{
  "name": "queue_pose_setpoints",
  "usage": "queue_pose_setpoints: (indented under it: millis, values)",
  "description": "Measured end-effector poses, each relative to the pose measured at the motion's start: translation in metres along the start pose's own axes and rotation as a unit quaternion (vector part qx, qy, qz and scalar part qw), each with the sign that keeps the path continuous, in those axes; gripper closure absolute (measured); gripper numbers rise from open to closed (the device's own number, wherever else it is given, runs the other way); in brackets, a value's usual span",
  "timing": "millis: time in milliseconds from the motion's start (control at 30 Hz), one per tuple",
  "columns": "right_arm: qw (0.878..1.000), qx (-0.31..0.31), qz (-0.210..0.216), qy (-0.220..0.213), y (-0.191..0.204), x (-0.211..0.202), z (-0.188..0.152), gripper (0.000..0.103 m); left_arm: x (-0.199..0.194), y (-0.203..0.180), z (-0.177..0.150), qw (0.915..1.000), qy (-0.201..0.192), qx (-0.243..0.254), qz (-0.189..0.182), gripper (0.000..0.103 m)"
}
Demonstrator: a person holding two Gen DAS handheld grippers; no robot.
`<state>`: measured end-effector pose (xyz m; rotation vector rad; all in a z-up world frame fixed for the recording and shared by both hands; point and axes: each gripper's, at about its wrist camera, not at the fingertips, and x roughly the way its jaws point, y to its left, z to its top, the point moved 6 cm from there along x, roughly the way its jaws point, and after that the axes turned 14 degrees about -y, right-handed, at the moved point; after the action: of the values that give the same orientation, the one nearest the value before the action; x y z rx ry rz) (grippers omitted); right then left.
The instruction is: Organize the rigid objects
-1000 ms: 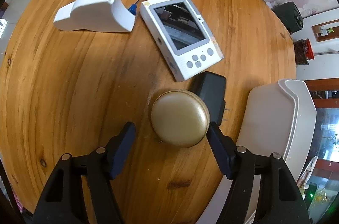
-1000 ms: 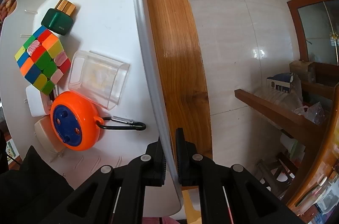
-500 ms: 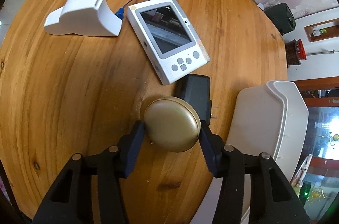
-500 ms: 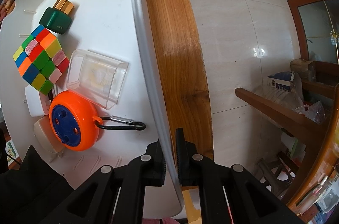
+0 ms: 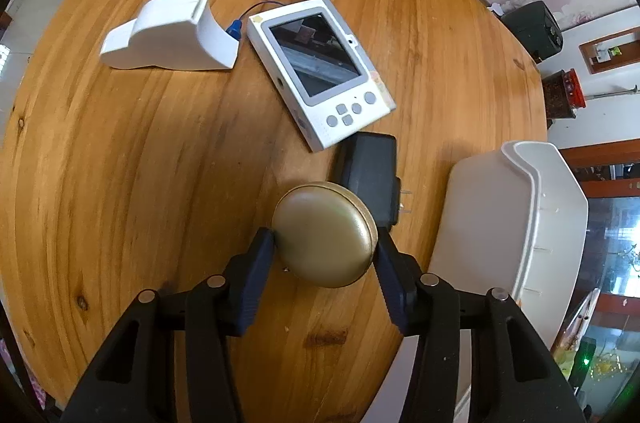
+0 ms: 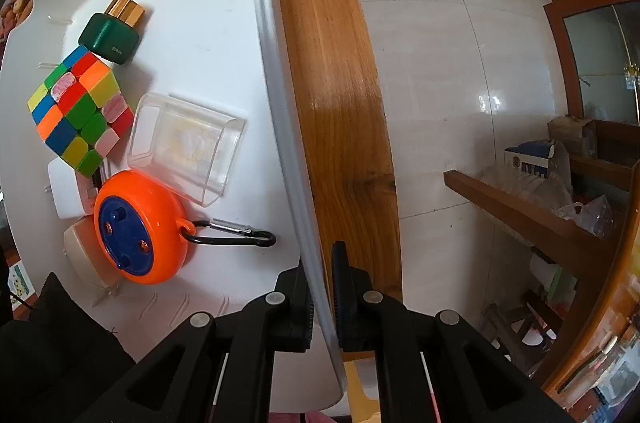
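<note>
In the left wrist view my left gripper (image 5: 325,243) is shut on a round gold case (image 5: 325,239), with a finger on each side of it, over the wooden table (image 5: 140,163). A black charger (image 5: 370,169) lies just behind the case. The white bin (image 5: 532,231) stands to the right. In the right wrist view my right gripper (image 6: 322,265) is shut on the rim of the white bin (image 6: 272,71). Inside the bin lie a colour cube (image 6: 80,111), a green bottle (image 6: 112,33), a clear box (image 6: 186,147) and an orange round reel (image 6: 138,227) with a carabiner.
A white handheld device with a screen (image 5: 320,71) and a white stand (image 5: 172,33) lie further back on the table. The table edge (image 6: 336,103) runs beside the bin, with tiled floor, pots and a wooden shelf (image 6: 528,219) beyond.
My left gripper closed from wide open onto the gold case, which now appears raised slightly off the table. The right gripper keeps its hold on the bin rim.
</note>
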<state>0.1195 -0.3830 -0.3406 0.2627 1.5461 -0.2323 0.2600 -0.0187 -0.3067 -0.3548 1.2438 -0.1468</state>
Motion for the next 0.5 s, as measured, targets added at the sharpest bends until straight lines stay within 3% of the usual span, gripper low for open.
queue_pose_setpoints:
  millis: [67, 100, 500]
  values:
    - [1.0, -0.001, 0.001, -0.002, 0.001, -0.002, 0.0, 0.095, -0.004, -0.002, -0.001, 1.0, -0.003, 0.003, -0.002, 0.053]
    - [1.0, -0.002, 0.002, -0.003, 0.002, -0.002, 0.0, 0.095, -0.007, -0.004, 0.0, 1.0, -0.005, 0.005, -0.004, 0.074]
    - [1.0, -0.011, 0.014, -0.023, 0.006, -0.011, -0.002, 0.095, -0.028, -0.01, -0.008, 0.9997, -0.018, 0.009, -0.01, 0.081]
